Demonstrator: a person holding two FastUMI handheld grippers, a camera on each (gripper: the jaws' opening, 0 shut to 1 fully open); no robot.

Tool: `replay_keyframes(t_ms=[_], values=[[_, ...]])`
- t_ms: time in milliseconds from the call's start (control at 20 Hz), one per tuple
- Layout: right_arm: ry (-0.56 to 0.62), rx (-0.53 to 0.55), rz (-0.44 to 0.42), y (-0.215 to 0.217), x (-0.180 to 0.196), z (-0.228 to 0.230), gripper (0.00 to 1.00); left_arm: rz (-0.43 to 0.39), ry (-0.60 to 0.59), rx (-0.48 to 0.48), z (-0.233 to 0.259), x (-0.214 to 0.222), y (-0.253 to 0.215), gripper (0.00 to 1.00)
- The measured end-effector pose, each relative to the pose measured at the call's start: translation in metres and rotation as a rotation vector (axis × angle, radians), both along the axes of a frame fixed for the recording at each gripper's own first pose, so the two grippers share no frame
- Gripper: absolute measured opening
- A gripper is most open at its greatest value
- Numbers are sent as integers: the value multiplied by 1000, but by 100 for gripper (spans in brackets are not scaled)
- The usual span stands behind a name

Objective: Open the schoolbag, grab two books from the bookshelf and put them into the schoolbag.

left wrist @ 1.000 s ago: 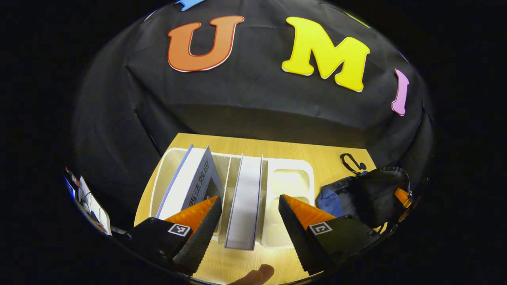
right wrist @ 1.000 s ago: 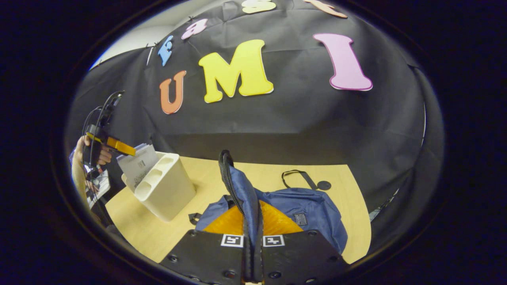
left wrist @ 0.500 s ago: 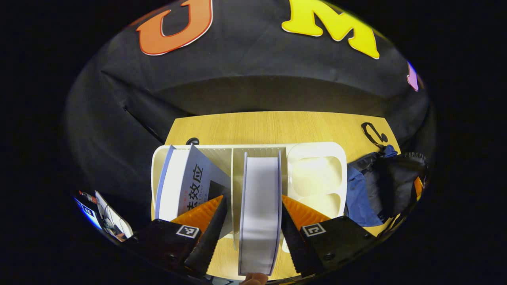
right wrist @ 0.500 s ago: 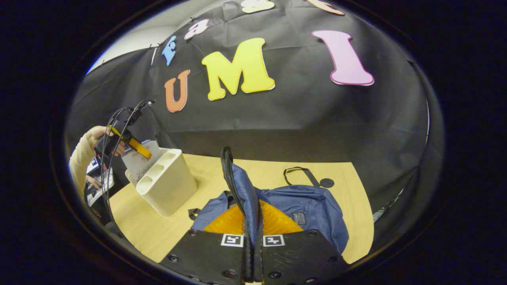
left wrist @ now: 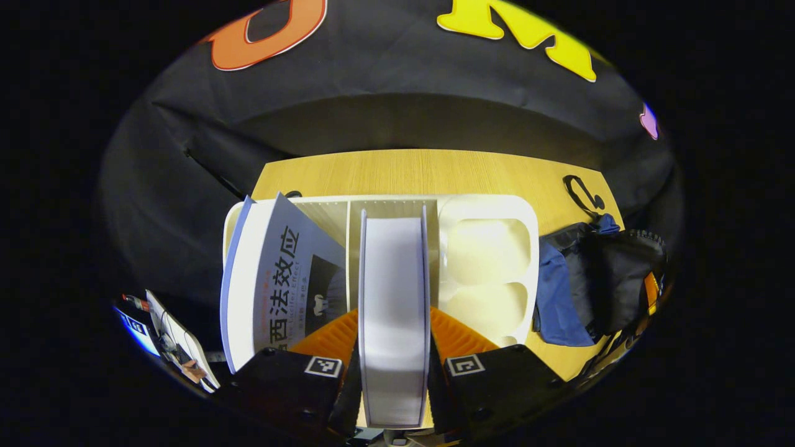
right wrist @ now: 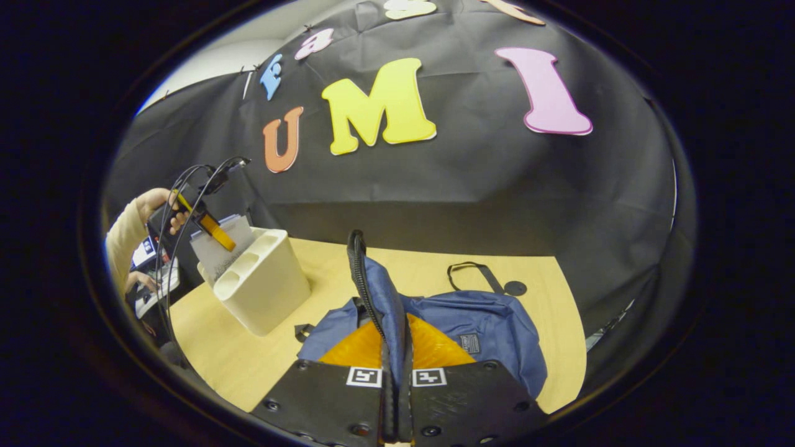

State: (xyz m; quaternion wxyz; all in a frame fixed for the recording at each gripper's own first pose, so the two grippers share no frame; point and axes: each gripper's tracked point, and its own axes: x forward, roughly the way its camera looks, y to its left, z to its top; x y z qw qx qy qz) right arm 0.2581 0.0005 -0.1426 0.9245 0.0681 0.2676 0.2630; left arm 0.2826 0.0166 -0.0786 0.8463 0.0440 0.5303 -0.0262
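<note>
In the left gripper view, the left claw (left wrist: 394,366) had closed in since half a second earlier: its two fingers, then standing a little off either cover, now pressed against both sides of the upright white-paged book (left wrist: 394,310) in the middle slot of the cream bookshelf (left wrist: 487,208). A full second earlier the same claw had been wide open and farther back, with the book well ahead of its tips. The book stood with its page edge facing the camera, inside the slot. To its left a second book with a grey cover (left wrist: 279,279) leaned in the outer slot, and it looked nearer than before. On the right, the bookshelf's moulded compartments lay beside the blue schoolbag (left wrist: 559,292), which sat on the wooden worktop (left wrist: 428,174). In the right gripper view, the right claw (right wrist: 396,366) stayed clamped shut on the raised zipper edge of the schoolbag (right wrist: 484,320), holding that flap upright much as in both earlier frames. Farther off at the left of that view, a hand (right wrist: 155,202) held the other gripper, now tipped lower into the bookshelf (right wrist: 267,292) than a second before.
</note>
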Motion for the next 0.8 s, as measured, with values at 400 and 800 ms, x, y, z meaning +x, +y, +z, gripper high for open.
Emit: replay_keyframes(t_ms=[400, 800], values=[[28, -24, 8, 9, -4, -8, 3, 14, -88, -88, 24, -39, 0, 45], [50, -59, -6, 13, -10, -18, 3, -36, -194, -134, 61, -90, 6, 49]])
